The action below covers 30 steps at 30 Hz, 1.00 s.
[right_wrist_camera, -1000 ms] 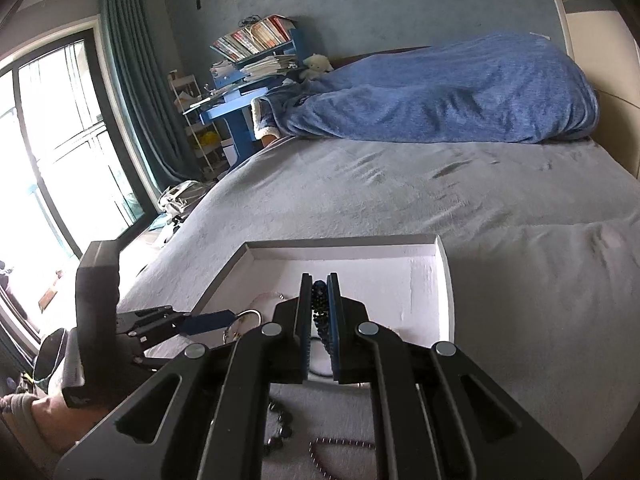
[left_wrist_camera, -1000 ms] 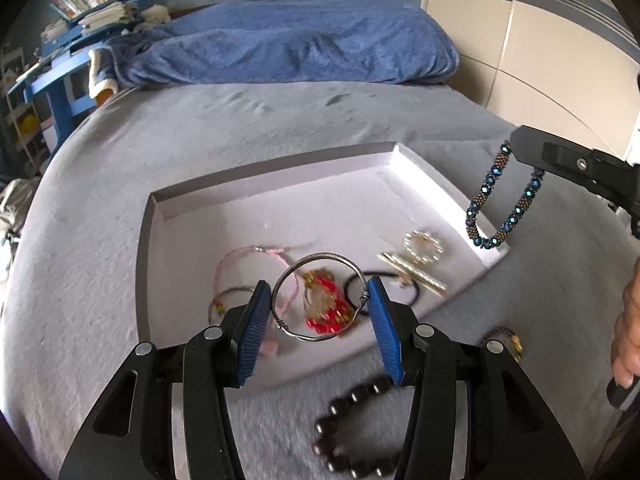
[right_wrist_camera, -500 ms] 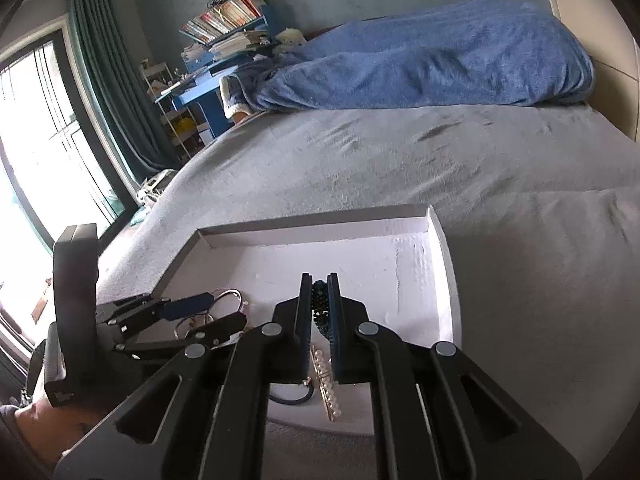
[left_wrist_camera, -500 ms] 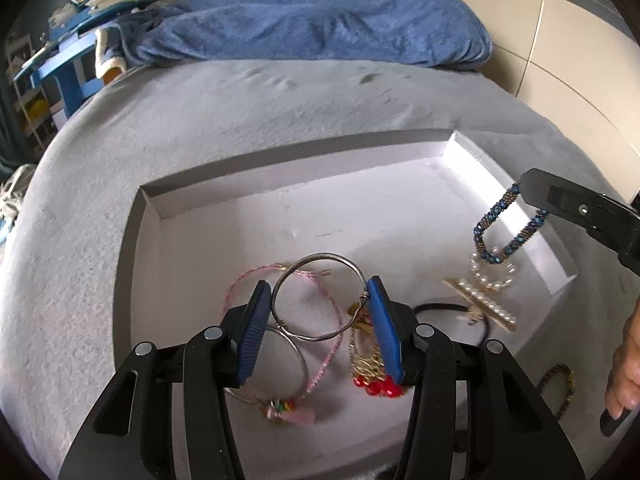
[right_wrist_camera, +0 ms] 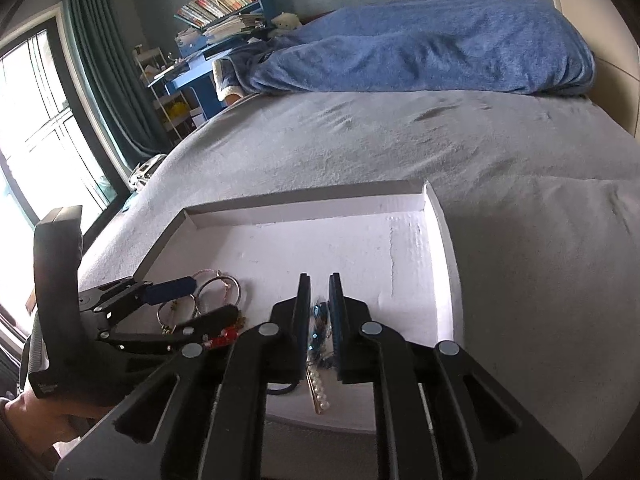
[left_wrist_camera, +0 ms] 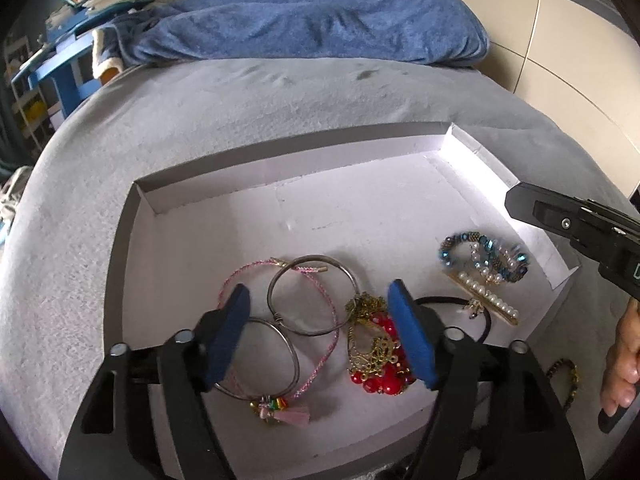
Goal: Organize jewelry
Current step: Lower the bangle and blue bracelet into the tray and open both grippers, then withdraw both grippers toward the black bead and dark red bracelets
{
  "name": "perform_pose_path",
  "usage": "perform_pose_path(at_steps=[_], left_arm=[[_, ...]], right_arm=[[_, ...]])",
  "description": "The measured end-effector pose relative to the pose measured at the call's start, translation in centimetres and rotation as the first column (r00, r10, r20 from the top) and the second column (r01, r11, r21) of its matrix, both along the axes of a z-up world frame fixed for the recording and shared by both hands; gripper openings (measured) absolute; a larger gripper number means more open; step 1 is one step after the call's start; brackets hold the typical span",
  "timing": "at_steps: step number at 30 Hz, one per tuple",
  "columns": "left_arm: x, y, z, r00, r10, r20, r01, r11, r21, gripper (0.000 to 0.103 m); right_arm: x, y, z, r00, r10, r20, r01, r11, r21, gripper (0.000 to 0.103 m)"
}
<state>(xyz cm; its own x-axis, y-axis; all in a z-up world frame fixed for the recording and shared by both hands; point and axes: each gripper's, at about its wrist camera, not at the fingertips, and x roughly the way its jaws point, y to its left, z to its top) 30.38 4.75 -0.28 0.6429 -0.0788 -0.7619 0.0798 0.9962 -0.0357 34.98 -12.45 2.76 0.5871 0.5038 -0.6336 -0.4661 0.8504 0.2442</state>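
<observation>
Since a second ago, we see both bracelets leave the grippers: the silver bangle (left_wrist_camera: 313,295) that sat between the left gripper's blue pads now lies flat in the white tray (left_wrist_camera: 288,168), and the blue beaded bracelet (left_wrist_camera: 486,256) that hung from the right gripper now rests in the tray's right part, touching a pearl hair clip (left_wrist_camera: 486,300). The left gripper (left_wrist_camera: 322,334) has its jaws spread wide with nothing between them, hovering over the jewelry. The right gripper (right_wrist_camera: 319,312) shows a narrow gap between its fingers; the beaded bracelet appears through that gap, lying on the tray below. We also see a second silver bangle (left_wrist_camera: 264,360) with a pink tassel, a pink cord bracelet (left_wrist_camera: 320,312) and a red and gold beaded piece (left_wrist_camera: 376,356) lying close together in the tray. The tray sits on a gray bedspread (left_wrist_camera: 248,100), with a blue blanket (left_wrist_camera: 312,24) beyond
</observation>
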Motion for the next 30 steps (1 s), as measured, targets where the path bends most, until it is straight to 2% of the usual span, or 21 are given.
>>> perform_pose_path(at_steps=[1, 2, 5, 9, 11, 15, 20, 25, 30], left_arm=[[-0.1, 0.0, 0.1, 1.0, -0.001, 0.004, 0.001, 1.0, -0.001, 0.075], [-0.2, -0.1, 0.3, 1.0, -0.003, 0.009, 0.003, 1.0, -0.001, 0.078], [-0.6, -0.2, 1.2, 0.999, -0.004, 0.032, 0.005, 1.0, -0.009, 0.08], [-1.5, -0.1, 2.4, 0.998, 0.004, 0.067, -0.001, 0.999, -0.042, 0.09], [-2.4, -0.2, 3.2, 0.996, 0.012, 0.089, -0.008, 0.999, -0.049, 0.091], [-4.2, 0.0, 4.1, 0.993, 0.031, 0.111, -0.024, 0.998, -0.065, 0.092], [-6.4, 0.2, 4.6, 0.991, 0.042, 0.127, -0.037, 0.999, -0.036, 0.092], [-9.0, 0.8, 4.6, 0.99, 0.073, 0.119, -0.065, 0.995, -0.075, 0.092], [-10.9, 0.7, 4.7, 0.99, 0.076, 0.123, -0.066, 0.995, -0.081, 0.092]], right_arm=[[0.0, -0.1, 0.0, 1.0, -0.003, 0.001, 0.003, 1.0, 0.001, 0.027], [0.0, -0.2, 0.1, 1.0, -0.007, 0.005, 0.007, 1.0, 0.005, 0.029], [0.0, -0.5, 0.2, 1.0, -0.011, 0.007, 0.011, 1.0, 0.003, 0.031], [-0.4, -0.8, 0.5, 1.0, -0.015, 0.019, 0.015, 1.0, 0.001, 0.039], [-0.9, -0.8, 0.6, 1.0, -0.015, 0.027, 0.015, 1.0, -0.006, 0.048], [-2.2, -0.8, 1.3, 0.998, -0.01, 0.054, 0.012, 0.999, -0.034, 0.058], [-3.9, -1.4, 2.1, 0.997, -0.02, 0.074, 0.022, 1.0, -0.02, 0.071], [-5.5, -1.9, 2.3, 0.997, -0.022, 0.08, 0.025, 0.999, -0.034, 0.074], [-7.0, -2.9, 2.5, 0.996, -0.044, 0.071, 0.047, 0.998, -0.029, 0.078]])
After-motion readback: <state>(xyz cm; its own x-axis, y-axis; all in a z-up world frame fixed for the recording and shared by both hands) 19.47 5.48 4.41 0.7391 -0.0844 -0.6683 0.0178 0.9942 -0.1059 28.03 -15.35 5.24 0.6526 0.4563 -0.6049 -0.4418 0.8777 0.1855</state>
